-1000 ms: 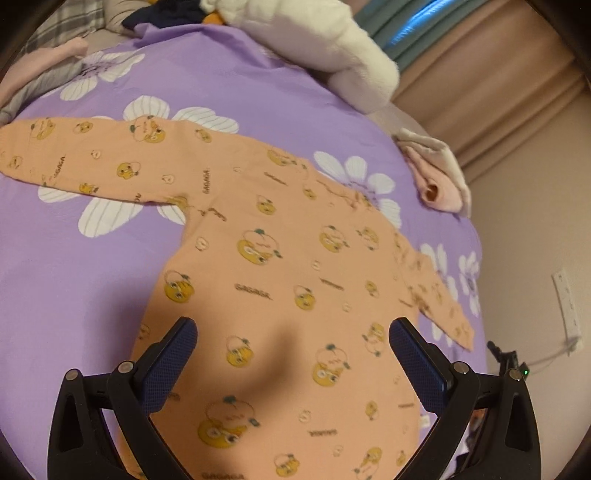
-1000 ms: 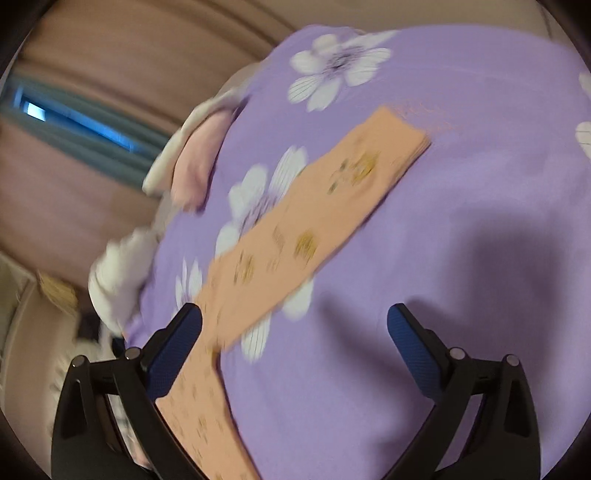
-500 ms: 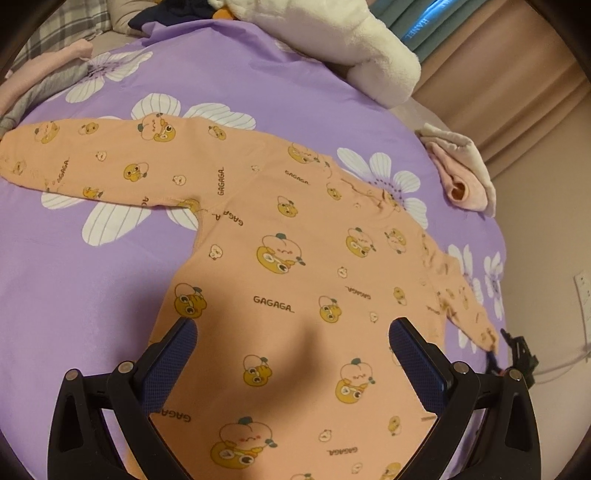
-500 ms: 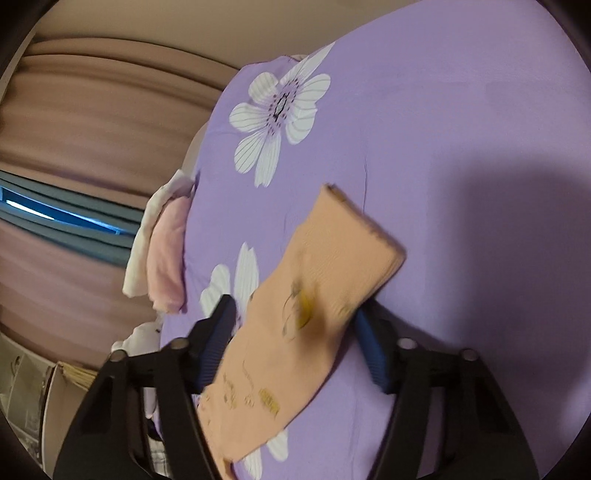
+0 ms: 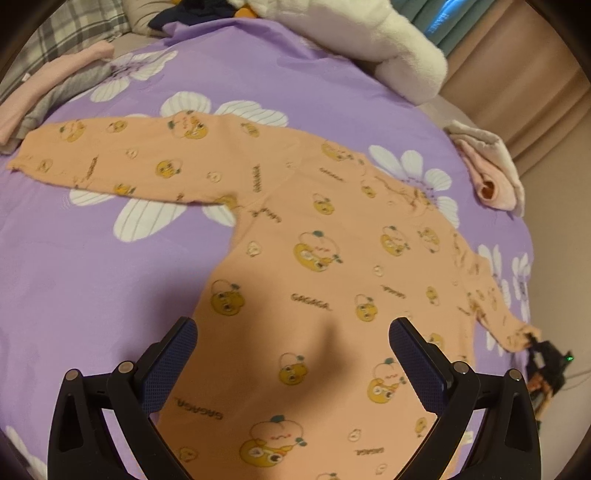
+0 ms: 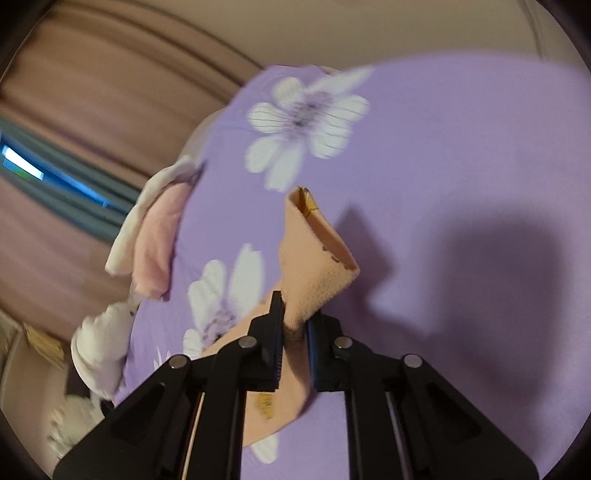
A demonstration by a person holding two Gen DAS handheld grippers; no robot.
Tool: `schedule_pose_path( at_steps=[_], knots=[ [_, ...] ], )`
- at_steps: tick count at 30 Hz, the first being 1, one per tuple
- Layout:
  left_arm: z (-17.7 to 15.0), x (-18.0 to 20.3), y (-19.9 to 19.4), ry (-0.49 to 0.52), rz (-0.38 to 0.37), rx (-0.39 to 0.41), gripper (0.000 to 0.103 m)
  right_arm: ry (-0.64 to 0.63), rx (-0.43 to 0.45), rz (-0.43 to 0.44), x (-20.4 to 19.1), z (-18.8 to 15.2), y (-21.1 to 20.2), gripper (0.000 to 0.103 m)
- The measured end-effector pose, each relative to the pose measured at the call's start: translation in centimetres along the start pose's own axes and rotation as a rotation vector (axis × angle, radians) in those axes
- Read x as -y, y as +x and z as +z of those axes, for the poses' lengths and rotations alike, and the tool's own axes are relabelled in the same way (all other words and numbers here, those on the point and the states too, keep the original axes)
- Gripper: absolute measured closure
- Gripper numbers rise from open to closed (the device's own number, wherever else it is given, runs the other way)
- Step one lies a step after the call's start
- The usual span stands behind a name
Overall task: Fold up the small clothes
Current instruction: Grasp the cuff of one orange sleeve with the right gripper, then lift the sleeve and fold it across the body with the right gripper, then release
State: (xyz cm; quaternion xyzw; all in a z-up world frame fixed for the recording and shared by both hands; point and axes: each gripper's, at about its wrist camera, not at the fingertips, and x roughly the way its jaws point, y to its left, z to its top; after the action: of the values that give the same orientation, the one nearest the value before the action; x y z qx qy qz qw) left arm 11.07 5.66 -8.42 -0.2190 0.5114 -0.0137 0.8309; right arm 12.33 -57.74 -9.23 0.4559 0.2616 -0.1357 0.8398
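An orange long-sleeved baby top (image 5: 317, 266) with yellow cartoon prints lies flat on a purple flowered bedsheet (image 5: 74, 266), sleeves spread left and right. My left gripper (image 5: 291, 362) is open and hovers above the top's lower body. My right gripper (image 6: 295, 332) is shut on the cuff of the right sleeve (image 6: 314, 258) and holds it lifted off the sheet (image 6: 443, 166). In the left wrist view the right gripper (image 5: 543, 350) shows small and dark at that sleeve's end.
A folded pink and white cloth (image 5: 491, 173) lies at the bed's far right edge; it also shows in the right wrist view (image 6: 155, 229). A white plush blanket (image 5: 369, 33) and dark clothes lie at the head. Pink and grey garments (image 5: 48, 96) lie far left. Curtains (image 6: 74, 110) stand behind.
My right gripper closed on the right sleeve's cuff and lifted it off the sheet. My left gripper stayed open and drifted slightly over the top's body.
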Motion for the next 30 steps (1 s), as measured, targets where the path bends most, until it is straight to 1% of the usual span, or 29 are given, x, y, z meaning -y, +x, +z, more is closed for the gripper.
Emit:
schedule_pose_path(
  at_steps=[3,5,6,8,9,16,20,30],
  knots=[
    [-0.3,-0.4,0.2,-0.019,0.014,-0.021,0.0,-0.085,0.009,-0.001,-1.8,-0.6,-1.3,0.092],
    [-0.5,-0.7,0.3,-0.031,0.005,-0.04,0.0,-0.152,0.016,-0.005,-4.0,-1.0,-1.6,0.092],
    [-0.6,-0.9,0.4,-0.038,0.002,-0.048,0.0,-0.175,0.018,-0.003,-3.7,-1.3,-2.4,0.092],
    [-0.8,-1.0,0.3,-0.04,-0.007,-0.059,0.0,-0.231,0.021,0.002,-5.4,-1.9,-3.2,0.092],
    [-0.9,-0.9,0.2,-0.034,-0.013,-0.063,0.0,-0.25,0.021,0.006,-5.6,-2.4,-3.2,0.092],
    [-1.3,-0.4,-0.8,0.014,-0.028,-0.053,0.0,-0.392,0.024,0.034,-11.3,-4.4,-3.8,0.092],
    [-1.4,-0.3,-1.4,0.04,-0.032,-0.039,0.0,-0.458,0.021,0.051,-14.0,-5.8,-4.1,0.092],
    [-1.2,-0.4,-2.2,0.079,-0.049,-0.03,0.0,-0.636,0.014,0.07,-20.5,-10.6,-4.5,0.093]
  ],
)
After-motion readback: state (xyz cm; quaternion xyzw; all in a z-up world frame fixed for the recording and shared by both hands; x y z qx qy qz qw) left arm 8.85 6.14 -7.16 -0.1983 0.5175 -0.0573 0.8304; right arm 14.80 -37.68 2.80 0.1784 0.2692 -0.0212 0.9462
